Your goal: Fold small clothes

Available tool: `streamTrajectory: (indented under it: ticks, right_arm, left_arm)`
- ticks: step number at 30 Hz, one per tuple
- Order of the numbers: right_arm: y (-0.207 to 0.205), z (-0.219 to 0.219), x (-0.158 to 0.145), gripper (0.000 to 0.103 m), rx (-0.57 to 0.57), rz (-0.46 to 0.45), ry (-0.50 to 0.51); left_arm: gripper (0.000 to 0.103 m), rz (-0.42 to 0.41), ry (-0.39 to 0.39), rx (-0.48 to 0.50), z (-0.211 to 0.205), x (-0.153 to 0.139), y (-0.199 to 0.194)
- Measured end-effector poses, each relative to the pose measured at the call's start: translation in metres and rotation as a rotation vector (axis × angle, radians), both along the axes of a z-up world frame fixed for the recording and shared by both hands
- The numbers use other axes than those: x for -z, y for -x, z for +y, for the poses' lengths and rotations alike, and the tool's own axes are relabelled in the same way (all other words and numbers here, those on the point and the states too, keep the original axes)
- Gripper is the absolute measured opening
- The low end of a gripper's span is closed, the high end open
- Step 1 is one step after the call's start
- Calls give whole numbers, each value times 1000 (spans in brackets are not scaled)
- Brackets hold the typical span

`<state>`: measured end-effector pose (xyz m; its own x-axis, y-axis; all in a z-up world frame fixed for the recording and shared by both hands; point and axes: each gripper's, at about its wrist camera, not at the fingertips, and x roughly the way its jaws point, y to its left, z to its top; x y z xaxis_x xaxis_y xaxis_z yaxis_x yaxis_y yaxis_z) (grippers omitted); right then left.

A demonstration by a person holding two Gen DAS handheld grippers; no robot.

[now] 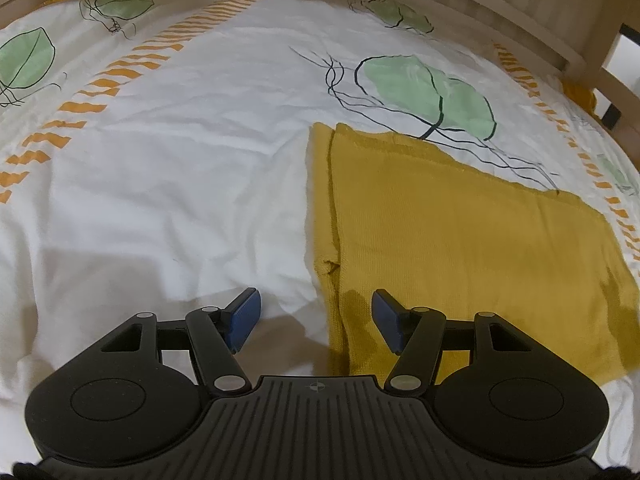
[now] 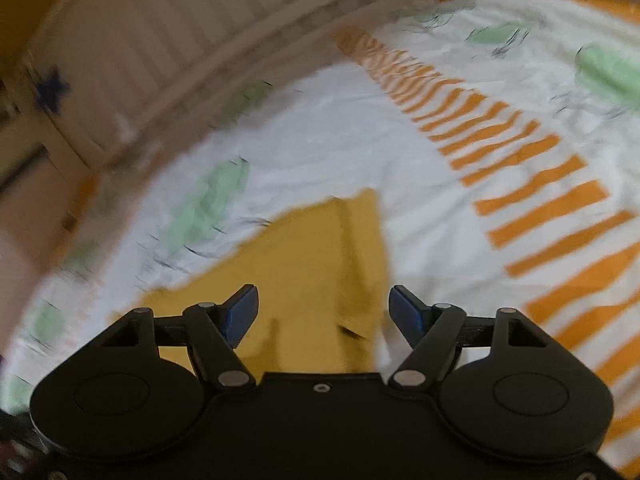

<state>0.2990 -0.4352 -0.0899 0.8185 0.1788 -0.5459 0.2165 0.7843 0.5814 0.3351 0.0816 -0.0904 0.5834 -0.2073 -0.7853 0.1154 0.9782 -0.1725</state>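
My left claw (image 1: pixel 316 320) hangs spread and empty over the near edge of the yellow cloth (image 1: pixel 460 248), which lies flat on the patterned bedspread (image 1: pixel 168 184), stretching toward two o'clock. My right claw (image 2: pixel 323 316) is spread too, nothing pinched, in a blurred view. To fold cleanly, I'd pinch both near corners evenly, lifting together toward twelve o'clock.

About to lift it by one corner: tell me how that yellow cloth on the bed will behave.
The yellow cloth lies flat in folded layers, so it will likely droop and unfold. Its knit-like texture suggests it grips rather than slips. Pushed, it would probably bunch up on the soft bedsheet.
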Motion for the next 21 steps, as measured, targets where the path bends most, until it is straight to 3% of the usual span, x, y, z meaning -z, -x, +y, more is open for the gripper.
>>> streamTrajectory:
  ticks: [7, 11, 16, 21]
  right_arm:
    - [-27, -4, 21, 76, -49, 66, -98]
    - [-16, 4, 27, 76, -126, 79, -130]
    - [-3, 22, 25, 75, -236, 142, -19]
    - [3, 11, 4, 75, -172, 108, 56]
  left_arm:
    - [60, 6, -3, -1, -1, 3, 0]
    - [60, 5, -3, 0, -1, 3, 0]
    - [60, 4, -8, 3, -2, 4, 1]
    - [60, 4, -8, 2, -2, 4, 1]
